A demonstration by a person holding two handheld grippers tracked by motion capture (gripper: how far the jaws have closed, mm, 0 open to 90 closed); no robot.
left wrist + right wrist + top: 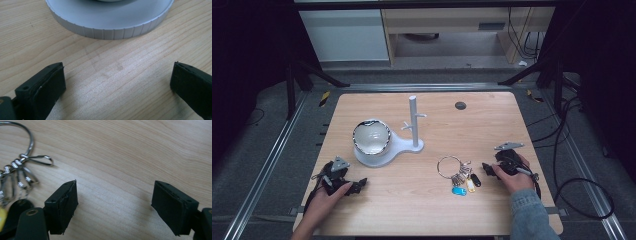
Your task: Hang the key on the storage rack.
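1. A bunch of keys lay on the wooden counter, at about 5 o'clock from the white stand at the counter's middle.
2. The bunch was a large wire ring with several small keys and coloured tags fanned out at its 5 o'clock side.
3. The right gripper rested on the counter just beside the bunch, at its 3 o'clock. Its jaws stood wide apart with nothing between them; in the right gripper view the ring lay off at 10 o'clock.
4. The left gripper rested well apart from the keys, at 6 o'clock from a bowl on the stand's round base. Its jaws were also spread and empty.
5. Judged by its look, the bunch would be light, hard and loose: the keys would swing and jingle, and smooth metal could slip.
6. The best hold seemed to be the ring's thin wire, pinched across where it arched clear of the keys. The ring lay flat, so the jaws would have to come down low.
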